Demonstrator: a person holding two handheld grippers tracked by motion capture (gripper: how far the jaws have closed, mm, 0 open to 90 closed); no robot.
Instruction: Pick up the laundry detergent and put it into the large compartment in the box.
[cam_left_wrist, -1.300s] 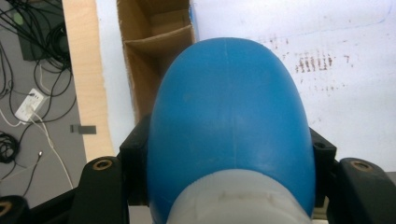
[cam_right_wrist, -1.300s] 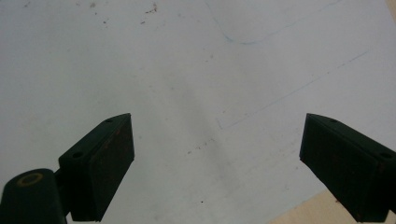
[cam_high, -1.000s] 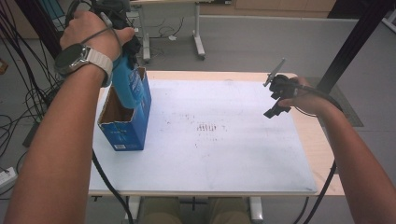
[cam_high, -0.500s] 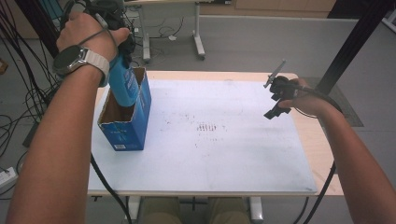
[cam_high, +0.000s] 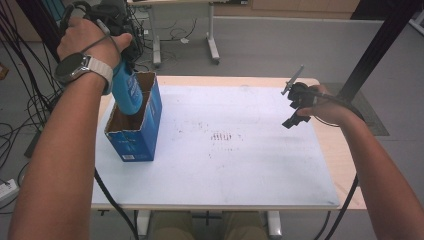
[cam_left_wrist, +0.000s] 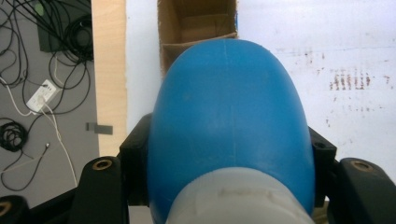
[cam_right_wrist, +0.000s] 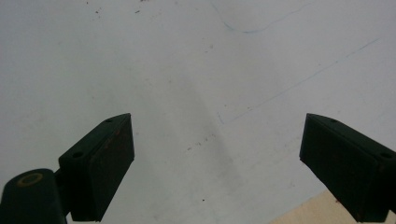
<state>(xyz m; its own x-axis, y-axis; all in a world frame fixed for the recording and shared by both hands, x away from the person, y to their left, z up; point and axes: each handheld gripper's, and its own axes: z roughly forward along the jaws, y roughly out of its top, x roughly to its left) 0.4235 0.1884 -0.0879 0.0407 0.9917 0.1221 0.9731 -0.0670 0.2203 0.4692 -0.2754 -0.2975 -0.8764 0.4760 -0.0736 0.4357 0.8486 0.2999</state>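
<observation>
The left hand (cam_high: 92, 42), with a watch on a pale strap at the wrist, is raised above the far left corner of the worktop (cam_high: 225, 150), the forearm reaching in from the lower left. The left gripper (cam_left_wrist: 229, 154) is pointed downward, and a blue bottle (cam_high: 127, 92) is clamped between its jaws near the grey cap end. The bottle's rounded base is seen hanging over and partly inside the open top of a blue cardboard box (cam_high: 135, 127), which stands upright on the white sheet near the left edge. White print is visible on the bottle and a label on the box front, but neither can be read.

The right hand (cam_high: 325, 107) is held low over the right side of the worktop, wrist bent inward. The right gripper (cam_right_wrist: 217, 158) is aimed at the bare white sheet, its jaws spread wide with nothing between them.
</observation>
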